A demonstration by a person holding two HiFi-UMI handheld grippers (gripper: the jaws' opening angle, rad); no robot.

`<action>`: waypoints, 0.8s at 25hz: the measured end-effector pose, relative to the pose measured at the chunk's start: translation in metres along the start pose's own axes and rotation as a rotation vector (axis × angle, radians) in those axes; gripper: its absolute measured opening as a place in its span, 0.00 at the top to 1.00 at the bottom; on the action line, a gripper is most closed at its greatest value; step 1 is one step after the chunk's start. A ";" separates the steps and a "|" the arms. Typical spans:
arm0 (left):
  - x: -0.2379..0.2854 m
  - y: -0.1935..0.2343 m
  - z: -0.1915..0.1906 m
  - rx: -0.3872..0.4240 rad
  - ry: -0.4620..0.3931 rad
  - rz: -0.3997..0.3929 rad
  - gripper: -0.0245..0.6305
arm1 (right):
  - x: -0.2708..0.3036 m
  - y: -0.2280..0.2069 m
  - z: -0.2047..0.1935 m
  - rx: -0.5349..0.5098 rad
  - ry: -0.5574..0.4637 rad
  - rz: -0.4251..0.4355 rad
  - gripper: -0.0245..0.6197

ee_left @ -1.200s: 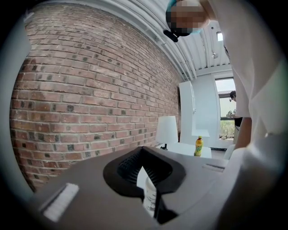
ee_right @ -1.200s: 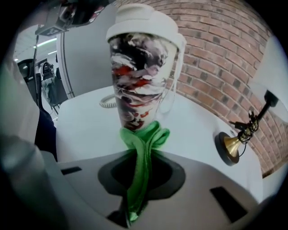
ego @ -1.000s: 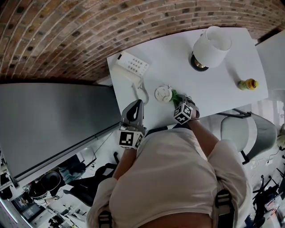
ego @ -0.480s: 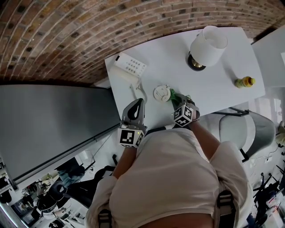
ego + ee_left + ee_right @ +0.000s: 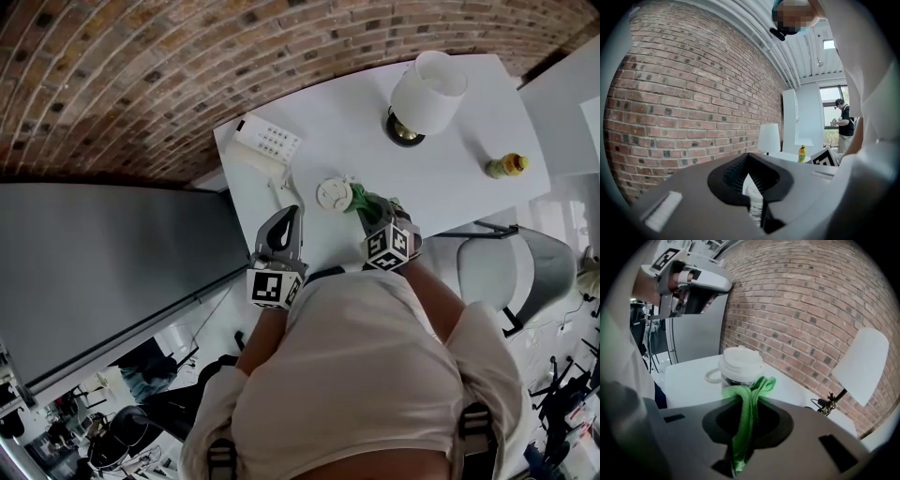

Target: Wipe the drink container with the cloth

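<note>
A white lidded drink cup (image 5: 335, 195) stands on the white table (image 5: 450, 192), near its front edge. My right gripper (image 5: 377, 220) is shut on a green cloth (image 5: 366, 201), just right of the cup. In the right gripper view the cloth (image 5: 746, 404) runs up out of the gripper (image 5: 743, 401), and its folded end rests against the cup (image 5: 739, 365) below the lid. My left gripper (image 5: 284, 221) hovers at the front table edge, left of the cup and apart from it. Its jaws (image 5: 752, 176) look shut; a white sliver shows in the slit between them.
A white desk phone (image 5: 265, 142) with a coiled cord lies at the table's left end. A white-shaded lamp (image 5: 427, 90) stands at the back, and a yellow bottle (image 5: 502, 167) sits at the far right. A grey chair (image 5: 520, 272) is beside the table, and a brick wall runs behind it.
The head view has drifted a little. The cloth's end now lies slightly closer against the cup. The left gripper holds the same place.
</note>
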State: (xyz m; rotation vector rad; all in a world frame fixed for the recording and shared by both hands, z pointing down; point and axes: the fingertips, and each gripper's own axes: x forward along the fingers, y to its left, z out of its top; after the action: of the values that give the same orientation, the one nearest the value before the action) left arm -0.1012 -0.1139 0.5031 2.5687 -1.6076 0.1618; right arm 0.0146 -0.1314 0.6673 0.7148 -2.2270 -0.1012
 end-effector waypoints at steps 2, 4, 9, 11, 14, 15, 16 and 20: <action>0.000 -0.001 0.001 -0.001 0.000 -0.003 0.95 | -0.005 -0.002 0.004 0.000 -0.009 -0.007 0.90; -0.001 -0.002 0.001 0.000 0.001 -0.003 0.95 | -0.010 -0.004 0.008 -0.001 -0.016 -0.014 0.90; -0.002 -0.004 -0.001 0.002 -0.001 -0.018 0.95 | -0.022 -0.006 0.007 0.038 -0.027 -0.025 0.90; -0.002 -0.003 -0.001 -0.002 0.000 -0.017 0.95 | -0.025 -0.006 0.001 0.097 -0.026 -0.028 0.90; -0.003 -0.003 -0.001 -0.003 0.006 -0.016 0.95 | -0.025 -0.002 -0.015 0.197 0.001 -0.024 0.90; -0.003 -0.003 -0.002 -0.003 0.007 -0.017 0.95 | -0.024 0.001 -0.021 0.226 0.013 -0.019 0.90; -0.003 -0.003 -0.002 -0.004 0.008 -0.017 0.95 | -0.022 0.005 -0.027 0.252 0.025 -0.012 0.90; -0.006 -0.002 -0.006 -0.004 0.016 -0.018 0.95 | -0.011 0.024 -0.050 0.333 0.080 0.029 0.90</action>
State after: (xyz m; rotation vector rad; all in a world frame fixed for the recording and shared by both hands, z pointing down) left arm -0.1018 -0.1071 0.5076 2.5717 -1.5771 0.1766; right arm 0.0446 -0.0977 0.7014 0.8474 -2.1991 0.3141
